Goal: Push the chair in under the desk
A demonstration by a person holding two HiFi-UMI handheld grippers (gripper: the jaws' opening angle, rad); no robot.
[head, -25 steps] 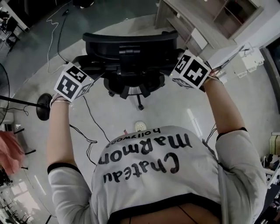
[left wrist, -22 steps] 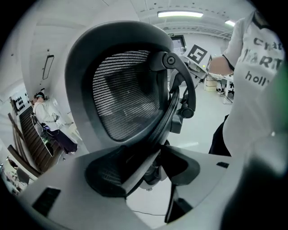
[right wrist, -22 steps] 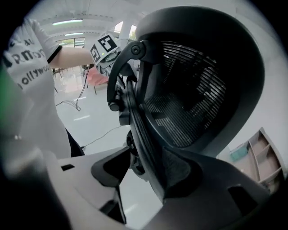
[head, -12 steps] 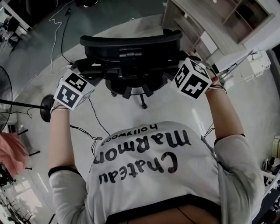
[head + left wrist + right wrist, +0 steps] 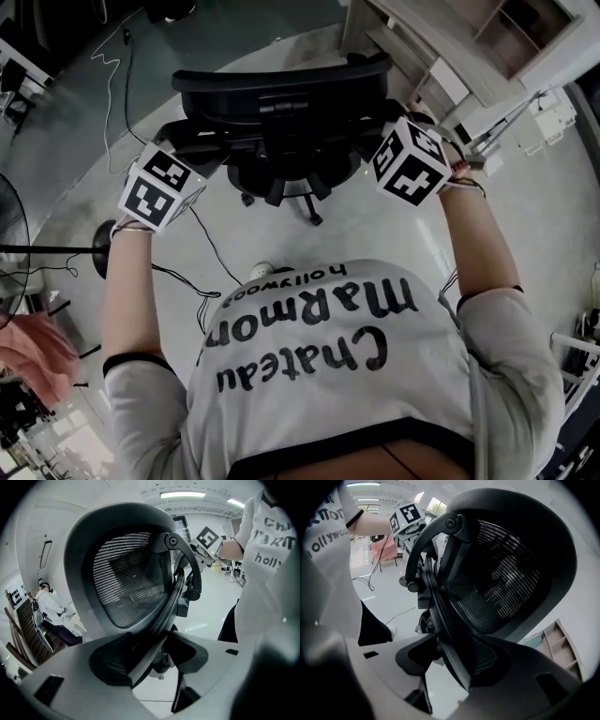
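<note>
Left jaws: the left gripper (image 5: 154,660) has its jaws wide apart, astride the left side rim of the backrest (image 5: 126,573). The rim lies against one jaw and a gap shows at the other.
Right jaws: the right gripper (image 5: 443,665) is also wide, astride the backrest's right side rim. The rim is against one jaw and floor shows past the other.
Hands: both arms reach forward, one at each side of the backrest at about the same height.
Chair: the black mesh chair (image 5: 281,103) stands on the floor (image 5: 375,234) with its back to the person. Its wheeled base (image 5: 281,192) is out in the open.
Desk: the pale wooden desk (image 5: 412,42) lies ahead and to the right, close to the chair's right side. The chair is not under it.
Floor: cables (image 5: 202,248) trail at the left, near a round-based stand (image 5: 98,246).
</note>
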